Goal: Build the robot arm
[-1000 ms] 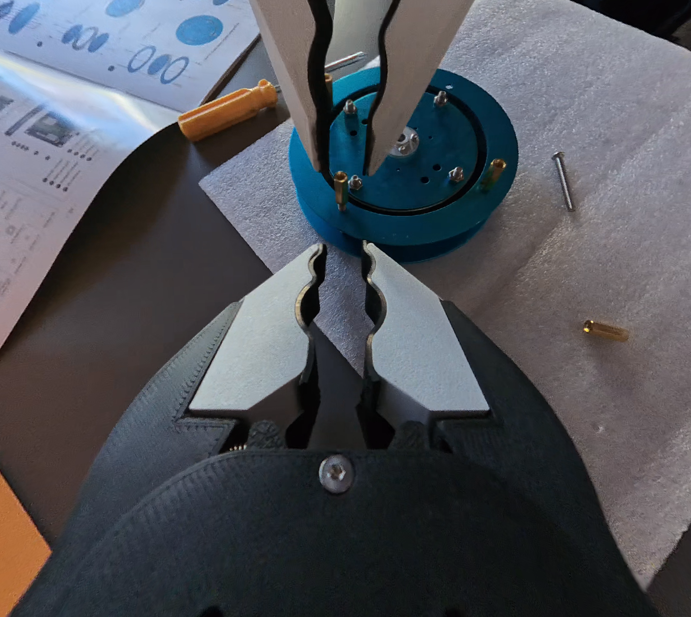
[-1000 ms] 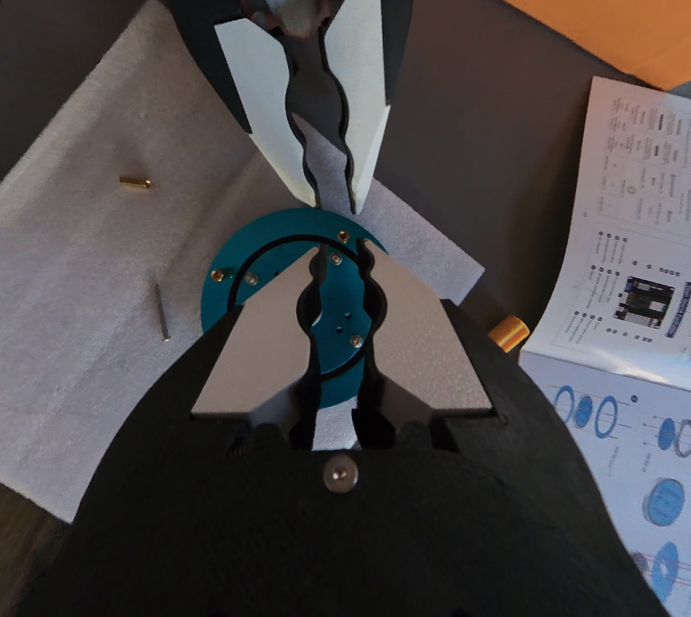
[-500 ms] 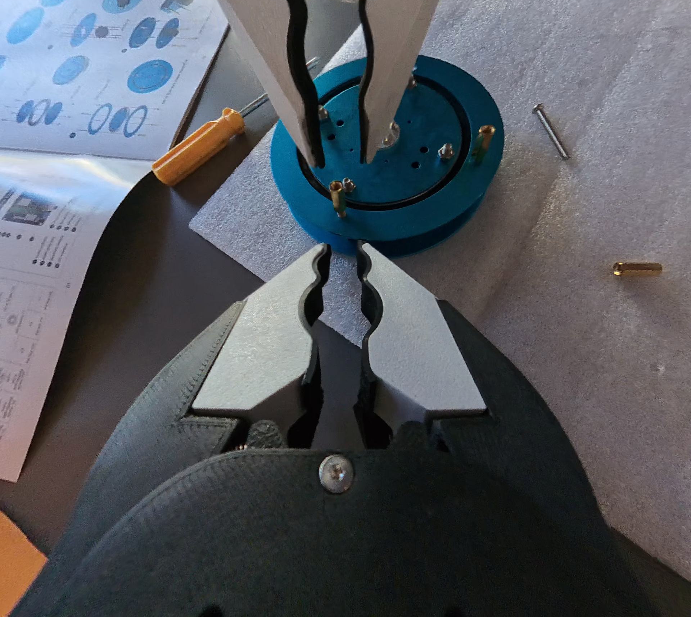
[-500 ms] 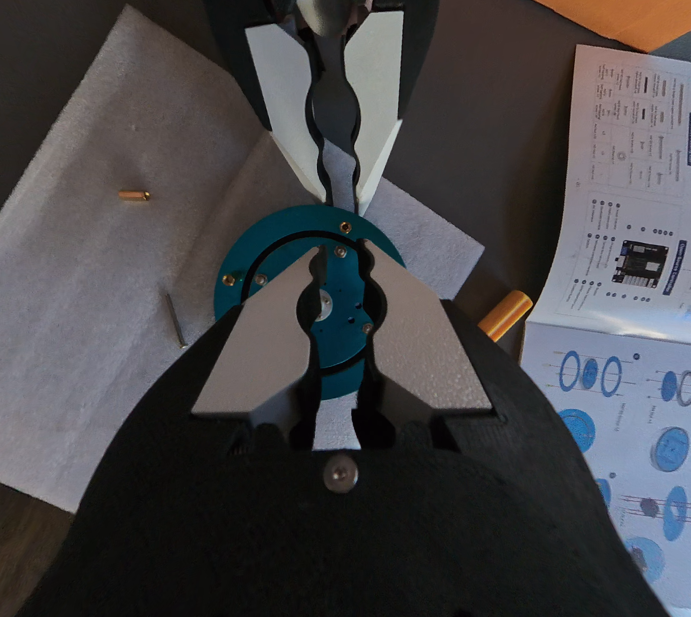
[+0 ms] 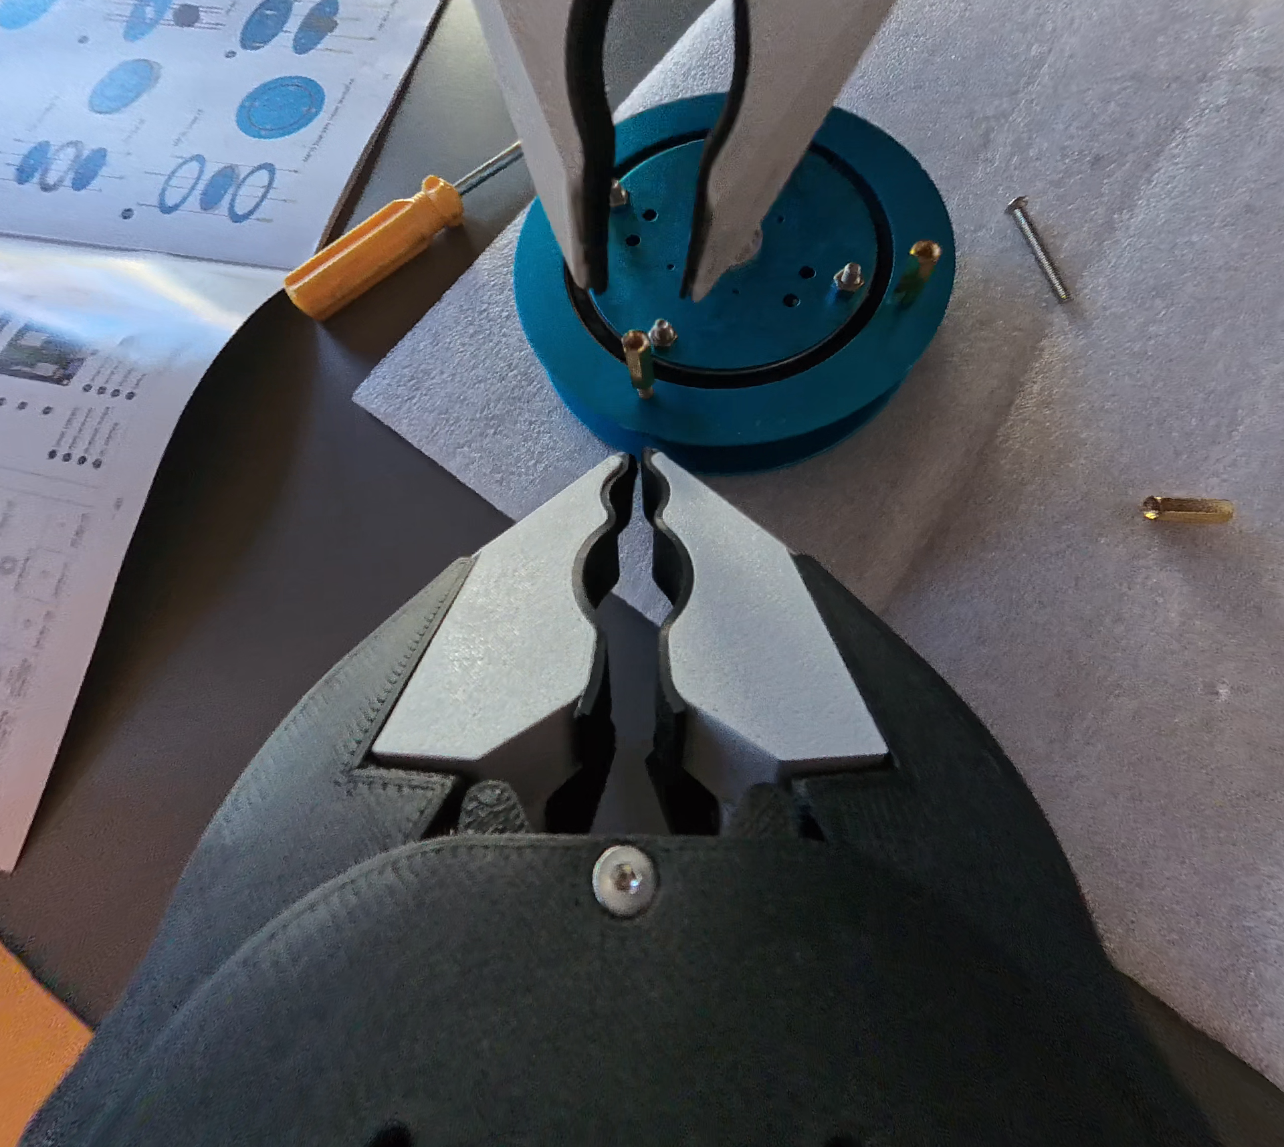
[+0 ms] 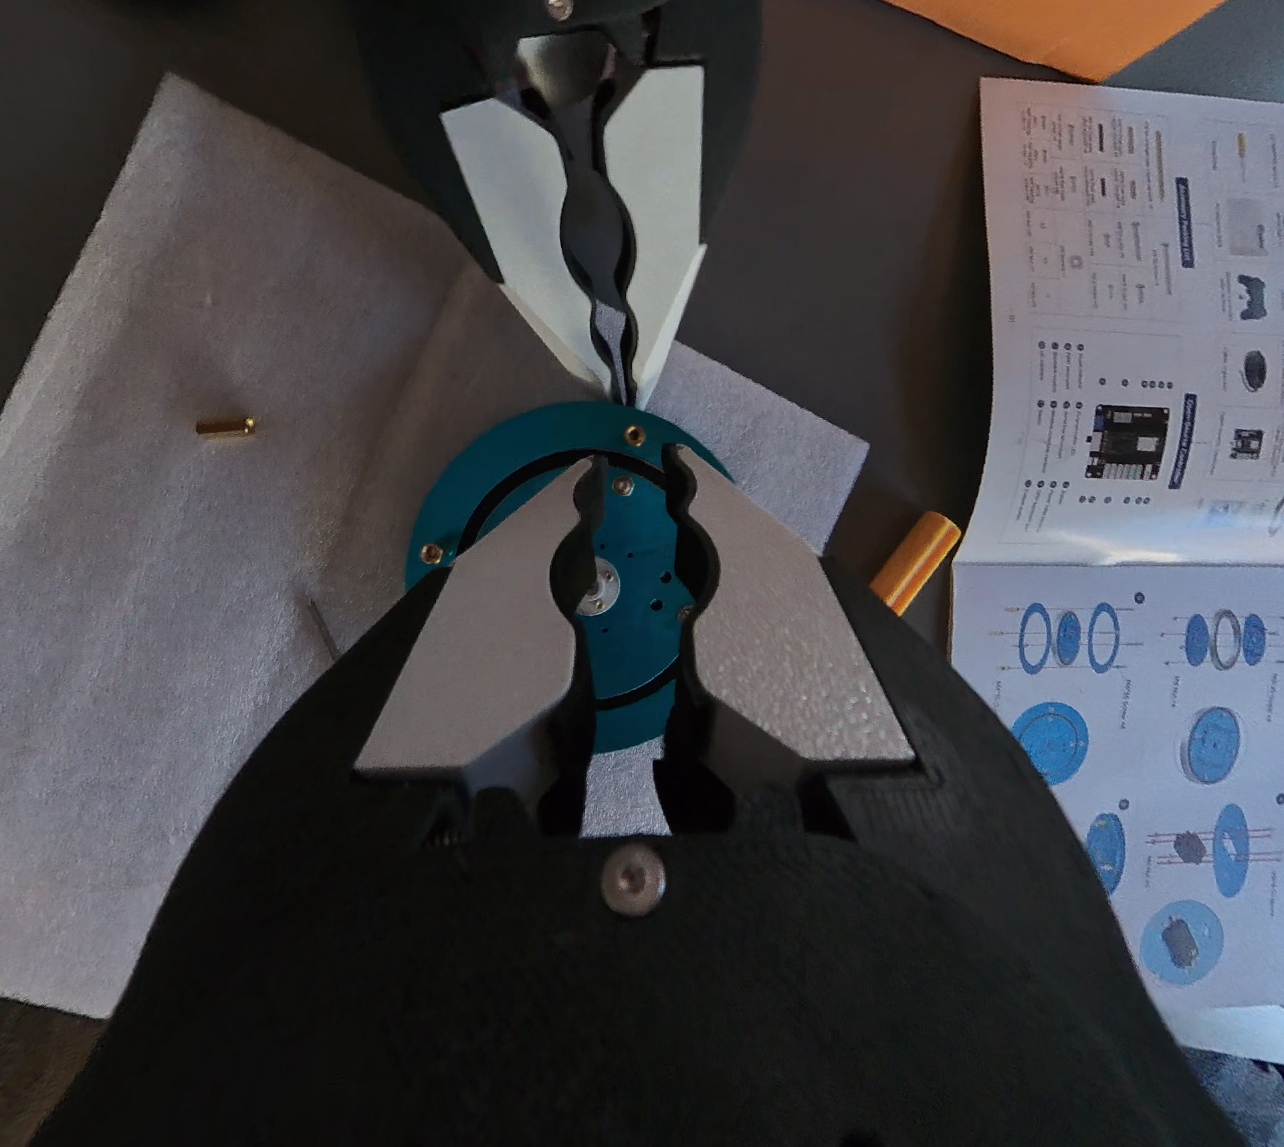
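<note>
Over blue wheel (image 5: 736,349), right tongs (image 5: 643,287) parted.

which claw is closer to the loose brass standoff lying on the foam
Left. The left claw sits beside the standoff; the right claw hangs farther off over the blue wheel.

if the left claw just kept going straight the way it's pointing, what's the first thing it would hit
Most likely the near rim of the blue wheel. The left claw, nearly shut and empty, points straight at it over the white foam sheet. The gap looks small, though depth is unclear.

Screwdriver (image 5: 379,252) shaft tip hidden behind right hand-held gripper (image 5: 643,287), booklet (image 5: 139,141) cut off at left edge
</note>
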`<state>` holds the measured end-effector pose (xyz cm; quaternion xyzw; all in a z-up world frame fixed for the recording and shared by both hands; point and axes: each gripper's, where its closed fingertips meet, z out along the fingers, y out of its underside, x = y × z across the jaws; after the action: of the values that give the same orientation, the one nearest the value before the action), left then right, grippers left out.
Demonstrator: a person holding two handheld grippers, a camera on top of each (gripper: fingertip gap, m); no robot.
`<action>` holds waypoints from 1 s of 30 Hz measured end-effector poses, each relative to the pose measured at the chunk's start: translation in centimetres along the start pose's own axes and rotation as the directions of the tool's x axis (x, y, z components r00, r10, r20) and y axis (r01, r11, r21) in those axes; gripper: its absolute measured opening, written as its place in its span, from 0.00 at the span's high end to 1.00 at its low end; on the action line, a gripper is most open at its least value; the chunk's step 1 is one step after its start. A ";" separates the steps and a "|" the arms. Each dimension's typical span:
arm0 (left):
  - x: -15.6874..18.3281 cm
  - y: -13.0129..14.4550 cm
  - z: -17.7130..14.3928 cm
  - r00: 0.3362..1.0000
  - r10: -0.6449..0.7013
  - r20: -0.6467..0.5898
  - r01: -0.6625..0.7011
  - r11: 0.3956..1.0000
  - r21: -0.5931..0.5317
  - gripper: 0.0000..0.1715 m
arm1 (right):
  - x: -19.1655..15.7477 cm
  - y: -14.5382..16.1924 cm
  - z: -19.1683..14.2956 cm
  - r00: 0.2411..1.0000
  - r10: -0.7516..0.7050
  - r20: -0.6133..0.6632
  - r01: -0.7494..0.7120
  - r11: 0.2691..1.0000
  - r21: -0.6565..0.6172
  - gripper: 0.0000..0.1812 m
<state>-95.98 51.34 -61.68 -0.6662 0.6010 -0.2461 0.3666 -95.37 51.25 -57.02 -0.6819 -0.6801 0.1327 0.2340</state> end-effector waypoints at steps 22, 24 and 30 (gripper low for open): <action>-0.5 -1.3 -1.7 0.973 -0.215 -0.083 0.224 0.966 0.129 0.97 | 0.0 0.2 1.5 0.996 -0.083 0.034 0.088 0.973 -0.212 0.97; -0.5 -1.4 -1.8 0.976 -0.204 -0.079 0.213 0.968 0.133 0.98 | -0.1 0.5 1.6 0.998 -0.054 0.036 0.060 0.970 -0.236 0.97; -0.4 -1.2 -1.6 0.977 -0.204 -0.070 0.211 0.970 0.120 0.98 | -0.1 0.7 1.7 0.994 0.104 -0.035 -0.110 0.959 -0.260 0.97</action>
<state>-96.56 51.48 -59.68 -0.6935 0.5215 -0.3396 0.3630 -95.61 51.41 -58.79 -0.7439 -0.6514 0.0470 0.1418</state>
